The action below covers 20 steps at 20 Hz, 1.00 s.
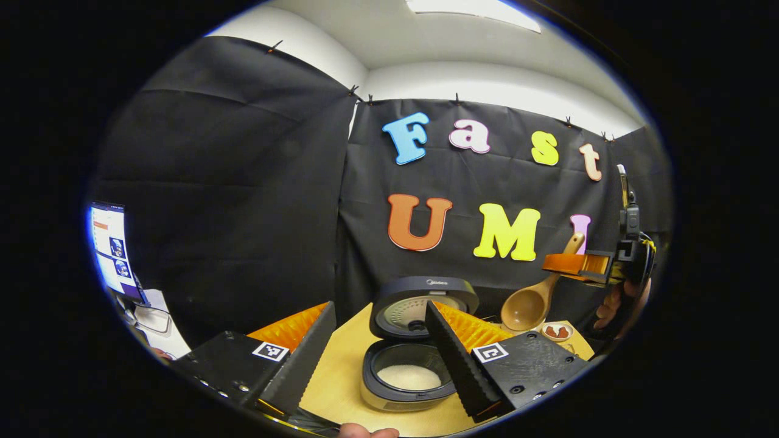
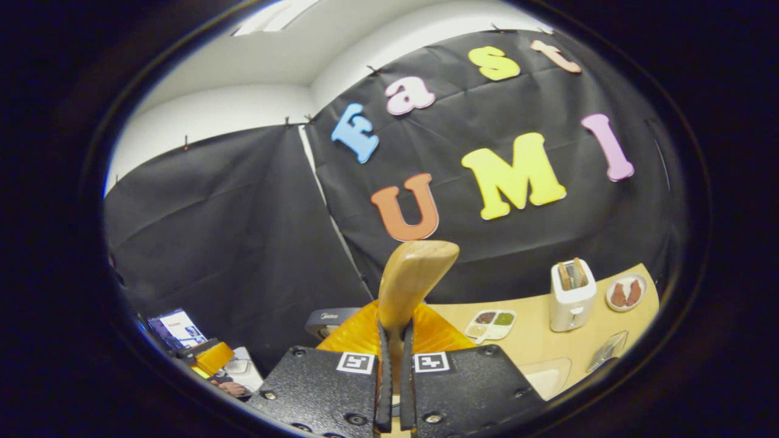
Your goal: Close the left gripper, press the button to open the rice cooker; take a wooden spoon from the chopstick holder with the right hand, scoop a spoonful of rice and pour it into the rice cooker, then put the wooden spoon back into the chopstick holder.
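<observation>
The rice cooker stands open on the wooden table, its lid raised and white rice in the pot. My left gripper is open just before it, one finger on each side of the cooker, holding nothing. Up to the right, a hand holds my right gripper, shut on the wooden spoon. The spoon's bowl hangs down-left, beside the lid, and looks empty. In the right gripper view my right gripper clamps the spoon, whose rounded end rises above the fingers. The cooker lid peeks out at the left.
A white toaster, a divided dish of condiments and a small plate of brown food sit on the table to the right. A monitor and papers are at the far left.
</observation>
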Motion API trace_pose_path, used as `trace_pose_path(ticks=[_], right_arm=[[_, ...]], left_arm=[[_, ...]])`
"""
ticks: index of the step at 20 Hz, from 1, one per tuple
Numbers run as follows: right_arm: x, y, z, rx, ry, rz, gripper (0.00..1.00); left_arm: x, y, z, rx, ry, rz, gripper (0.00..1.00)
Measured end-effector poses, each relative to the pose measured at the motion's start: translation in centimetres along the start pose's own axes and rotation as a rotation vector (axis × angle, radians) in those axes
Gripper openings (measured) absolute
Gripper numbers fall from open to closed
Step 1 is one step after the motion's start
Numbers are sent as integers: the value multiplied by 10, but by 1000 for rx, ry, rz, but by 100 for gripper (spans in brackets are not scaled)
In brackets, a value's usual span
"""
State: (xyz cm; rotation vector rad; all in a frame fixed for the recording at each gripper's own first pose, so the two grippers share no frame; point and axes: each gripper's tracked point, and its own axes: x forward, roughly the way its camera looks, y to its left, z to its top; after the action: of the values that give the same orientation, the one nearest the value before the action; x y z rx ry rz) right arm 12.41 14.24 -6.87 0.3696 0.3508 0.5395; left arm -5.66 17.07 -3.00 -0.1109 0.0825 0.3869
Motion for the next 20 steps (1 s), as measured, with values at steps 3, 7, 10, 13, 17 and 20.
trace_pose_path(ticks=[3,7,10,13,17,20], right_arm=[[-30,-71,14,39,-18,-128,6],[-74,-169,16,145,-30,-298,10],[-101,-245,8,215,-33,-426,11],[-115,-315,-11,263,-14,-525,11],[-110,-382,-48,260,30,-600,10],[-96,-414,-70,219,57,-621,10]], left_arm=[[11,-22,-2,10,-2,-32,95],[23,-49,1,14,-11,-65,94],[31,-65,-2,19,-1,-74,94],[36,-75,-3,42,7,-66,94],[37,-89,2,53,16,-42,95],[37,-98,1,50,28,-24,94]])
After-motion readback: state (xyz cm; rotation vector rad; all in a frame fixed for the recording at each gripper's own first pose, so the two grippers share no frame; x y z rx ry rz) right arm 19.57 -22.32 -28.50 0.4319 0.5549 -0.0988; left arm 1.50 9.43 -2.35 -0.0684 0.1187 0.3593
